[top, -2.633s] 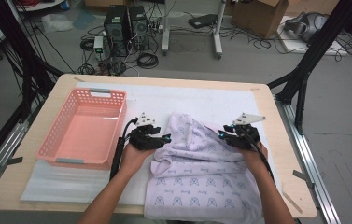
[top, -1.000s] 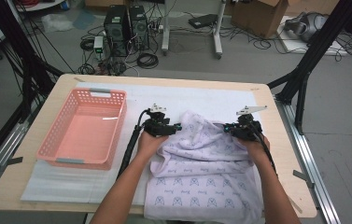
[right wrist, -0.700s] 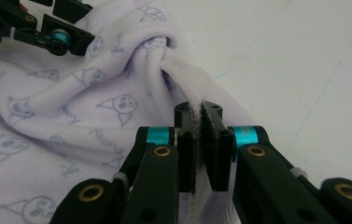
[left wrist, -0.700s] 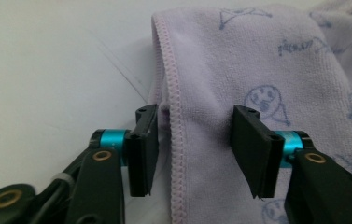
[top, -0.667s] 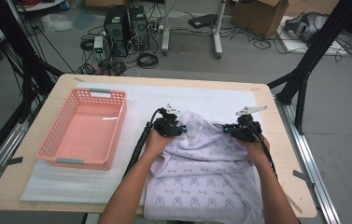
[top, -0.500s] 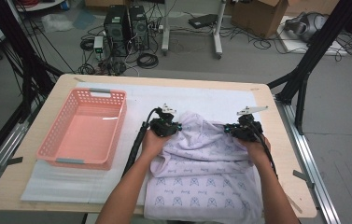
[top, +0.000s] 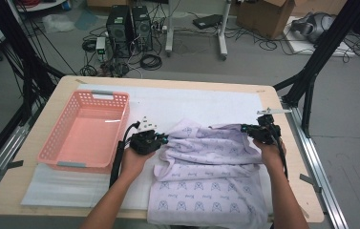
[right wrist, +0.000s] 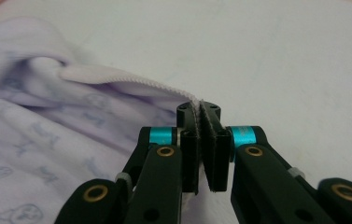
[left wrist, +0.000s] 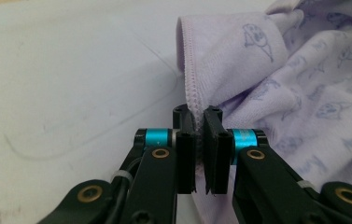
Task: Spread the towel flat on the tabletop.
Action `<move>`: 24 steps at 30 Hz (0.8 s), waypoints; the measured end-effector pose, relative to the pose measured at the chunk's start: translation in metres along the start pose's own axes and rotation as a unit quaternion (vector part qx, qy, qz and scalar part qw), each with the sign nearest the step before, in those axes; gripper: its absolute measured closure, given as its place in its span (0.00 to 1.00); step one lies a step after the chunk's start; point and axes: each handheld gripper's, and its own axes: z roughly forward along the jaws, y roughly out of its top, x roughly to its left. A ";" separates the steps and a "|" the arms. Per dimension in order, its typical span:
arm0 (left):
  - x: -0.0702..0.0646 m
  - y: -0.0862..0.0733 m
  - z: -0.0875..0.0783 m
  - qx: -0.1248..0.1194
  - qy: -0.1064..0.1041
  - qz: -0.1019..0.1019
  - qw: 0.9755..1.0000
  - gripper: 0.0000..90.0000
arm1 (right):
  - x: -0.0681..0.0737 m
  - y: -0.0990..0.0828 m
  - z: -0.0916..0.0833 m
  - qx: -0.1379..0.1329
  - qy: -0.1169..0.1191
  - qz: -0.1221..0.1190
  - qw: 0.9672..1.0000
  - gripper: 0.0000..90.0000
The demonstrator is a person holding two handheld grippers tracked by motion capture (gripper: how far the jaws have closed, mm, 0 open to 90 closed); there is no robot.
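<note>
Soft, light, limp cloth: a lavender towel (top: 211, 176) printed with small grey figures, spread over the white sheet (top: 206, 102) on the counter (top: 63, 86), near half flat toward the person, far half rumpled and heaped between the two hands. To the left, well apart from the cloth, a pink basket (top: 84, 131), nothing visible inside.

Left tool (top: 161, 140) pressed together on the towel's stitched hem at the left far corner; in the left gripper view (left wrist: 200, 140), hem running straight down into the pinch, pads shut on a thin fold, jaws having just been closing on it. Right tool (top: 254, 131) likewise clamped on the hem at the right far corner; in the right gripper view (right wrist: 200, 140), the serged edge entering the closed pads, the rest of the cloth trailing away to the left.

Judged from the drape: no stiffness at all, so sagging and bunching wherever unsupported; easy to lift, little weight to fight. Terry-like surface probably grippy rather than slick, yet a thin single layer can slide out of a shallow pinch. Best hold: the doubled, stitched hem, right at or near the corners, taken deep between the pads, as now. With both corners held, likely to hang or stretch flat only if kept taut between the hands; slack in the middle likely to fold over itself. Not fragile; snagging on the pads the only small worry.
</note>
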 end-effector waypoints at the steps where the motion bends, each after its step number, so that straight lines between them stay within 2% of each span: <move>1: -0.002 -0.004 -0.002 0.005 -0.003 0.002 1.000 0.94 | -0.002 -0.001 -0.002 0.004 -0.006 0.003 1.000 0.96; 5: -0.008 -0.017 -0.011 0.007 -0.013 0.004 1.000 0.94 | -0.014 -0.013 -0.010 -0.002 -0.032 0.014 0.999 0.96; 9: -0.011 -0.030 -0.019 0.016 -0.028 -0.005 0.999 0.94 | -0.032 -0.034 -0.019 0.021 -0.076 0.039 0.996 0.96; 11: -0.015 -0.035 -0.020 0.019 -0.037 -0.003 0.999 0.94 | -0.042 -0.046 -0.022 0.038 -0.077 0.058 0.995 0.96; 14: -0.021 -0.033 -0.021 0.026 -0.043 0.006 0.999 0.94 | -0.043 -0.060 -0.022 0.066 -0.076 0.054 0.993 0.95; 16: -0.019 -0.027 -0.020 0.029 -0.042 0.003 0.999 0.89 | -0.039 -0.065 -0.023 0.055 -0.079 0.041 0.995 0.85; 18: -0.015 -0.016 -0.017 0.024 -0.031 -0.003 0.999 0.67 | -0.036 -0.067 -0.028 0.032 -0.079 0.036 0.996 0.79; 20: -0.013 -0.003 -0.013 0.019 -0.031 -0.007 0.999 0.55 | -0.033 -0.066 -0.034 0.010 -0.085 0.029 0.996 0.73; 24: -0.011 0.025 -0.001 0.010 -0.028 0.005 1.000 0.50 | -0.029 -0.065 -0.047 -0.027 -0.094 0.023 0.995 0.71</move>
